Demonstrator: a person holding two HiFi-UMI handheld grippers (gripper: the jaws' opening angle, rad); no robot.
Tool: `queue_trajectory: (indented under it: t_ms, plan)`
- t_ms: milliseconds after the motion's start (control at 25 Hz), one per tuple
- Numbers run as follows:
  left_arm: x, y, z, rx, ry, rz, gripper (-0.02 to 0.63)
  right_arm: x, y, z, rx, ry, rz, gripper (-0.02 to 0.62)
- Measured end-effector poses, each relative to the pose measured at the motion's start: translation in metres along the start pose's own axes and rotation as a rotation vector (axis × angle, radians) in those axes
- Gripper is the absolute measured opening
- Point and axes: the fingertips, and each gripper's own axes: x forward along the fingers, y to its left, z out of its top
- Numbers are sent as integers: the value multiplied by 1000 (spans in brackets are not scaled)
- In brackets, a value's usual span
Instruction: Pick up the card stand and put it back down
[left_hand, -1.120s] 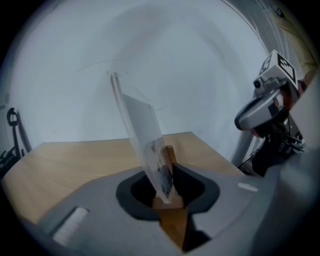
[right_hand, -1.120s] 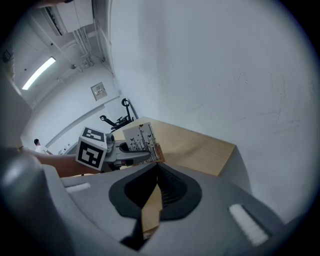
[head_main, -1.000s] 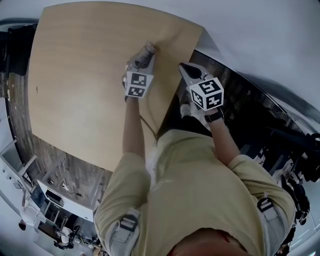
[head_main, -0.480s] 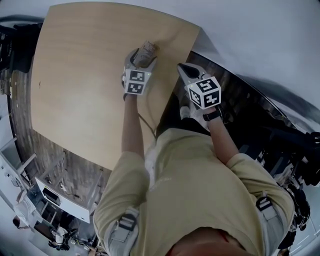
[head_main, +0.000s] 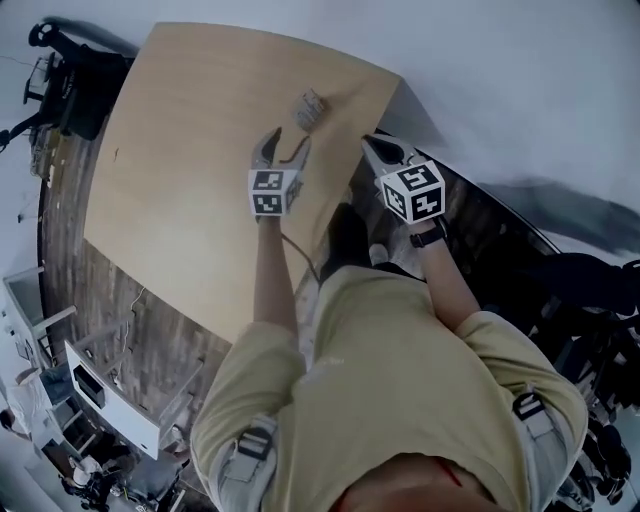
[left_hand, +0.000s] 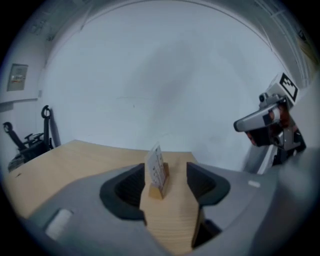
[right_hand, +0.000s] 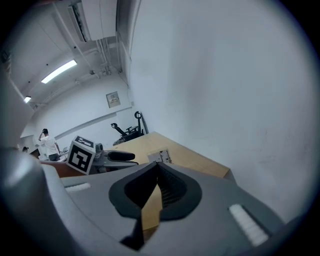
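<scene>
The card stand, a small wooden block with a white printed card upright in it, stands on the light wooden table near its far right corner. My left gripper hangs open a short way in front of it, apart from it. In the left gripper view the card stand shows beyond the left gripper; the jaws have just been closing a little, with nothing between them. My right gripper is shut and empty over the table's right edge. From the right gripper the card stand lies ahead.
The table's right edge runs between my two hands, with dark floor beyond it. A white wall rises right behind the table's far edge. Dark wheeled equipment stands off the far left corner. A person in white is far off.
The left gripper let go of the card stand, opened, then lifted and drew back towards me. The stand stays on the table. The right gripper rose too, still shut.
</scene>
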Motion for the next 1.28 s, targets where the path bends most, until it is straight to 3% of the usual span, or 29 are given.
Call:
queue_trajectory:
  t_ms: [120,200,280,480,680,960,1280]
  plan:
    - [-50,-19,30,-59,-107,97,220,-35,14,21,-38,-51,24,6]
    - [-91,-35,42,-74,-158,180,152,-59,31,26,-60,-66,60,6]
    - [-131,-53,45,-89,-182,247,138,-81,54,26,-96,-68,113,6]
    - [-209,-98,43,-127,-229,337,96,-111,100,36,-186,-125,212,6]
    - [-282,-104,48,-123,-290,433,9,-109,162,43,-211,-184,291,6]
    - [-357,-118,66,-85,-382,534,0,-136,228,42,-277,-229,351,6]
    - [-463,-160,32,-136,-424,627,0,-185,322,22,-338,-251,405,6]
